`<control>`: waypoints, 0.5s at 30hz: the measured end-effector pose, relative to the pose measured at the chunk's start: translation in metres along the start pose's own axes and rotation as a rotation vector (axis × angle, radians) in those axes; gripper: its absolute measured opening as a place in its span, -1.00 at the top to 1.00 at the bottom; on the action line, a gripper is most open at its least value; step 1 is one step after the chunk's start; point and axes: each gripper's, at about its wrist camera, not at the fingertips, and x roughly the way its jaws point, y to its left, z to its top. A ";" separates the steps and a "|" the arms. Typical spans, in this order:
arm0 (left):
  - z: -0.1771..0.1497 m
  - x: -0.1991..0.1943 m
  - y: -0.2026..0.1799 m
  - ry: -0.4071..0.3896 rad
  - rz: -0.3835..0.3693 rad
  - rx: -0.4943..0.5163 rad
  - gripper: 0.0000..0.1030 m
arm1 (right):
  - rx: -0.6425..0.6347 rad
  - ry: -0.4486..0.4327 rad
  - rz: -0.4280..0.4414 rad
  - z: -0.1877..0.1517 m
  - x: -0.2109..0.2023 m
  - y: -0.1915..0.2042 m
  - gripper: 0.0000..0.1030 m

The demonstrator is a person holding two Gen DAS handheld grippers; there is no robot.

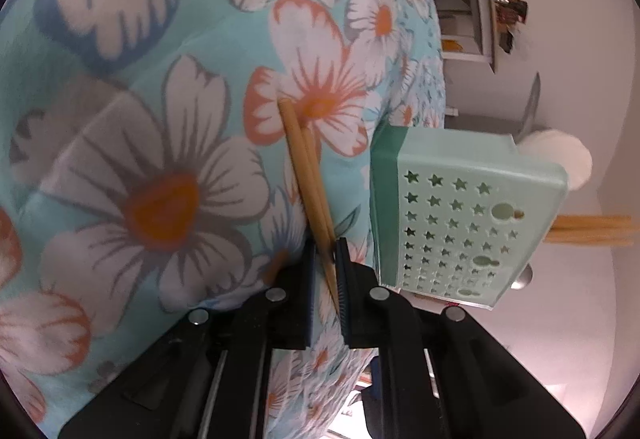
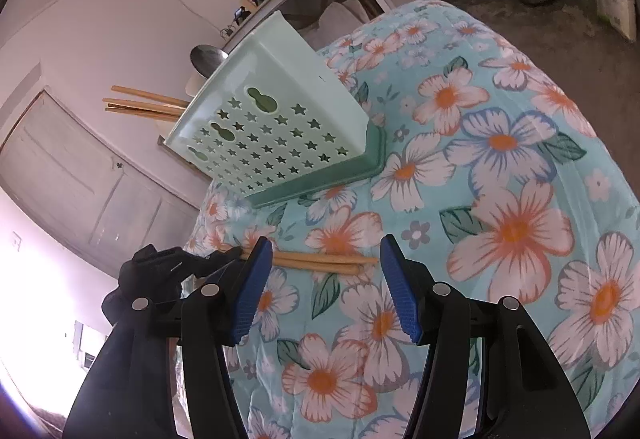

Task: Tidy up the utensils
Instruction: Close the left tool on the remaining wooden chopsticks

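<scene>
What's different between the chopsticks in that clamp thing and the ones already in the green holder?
The held chopsticks are pinched at one end by the left hand-held gripper and lie low along the floral cloth; the stored chopsticks stick out of the green holder's open top, clear of the cloth. The held chopsticks are a pair; the stored chopsticks number at least three. Both sets are plain light wood.

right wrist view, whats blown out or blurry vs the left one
Right wrist view: window glare washes out the lower left beside the right gripper; holder and chopsticks read sharp. Left wrist view: even light, but the cloth is smeared at upper left and fisheye bends its edges.
</scene>
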 end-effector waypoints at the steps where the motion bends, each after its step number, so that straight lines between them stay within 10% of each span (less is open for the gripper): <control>1: 0.001 0.002 0.000 -0.001 -0.003 -0.017 0.80 | 0.001 0.001 0.004 0.000 0.000 0.000 -0.06; 15: -0.016 -0.004 -0.002 -0.061 0.020 -0.029 0.84 | 0.024 -0.008 0.022 0.000 -0.005 -0.011 -0.04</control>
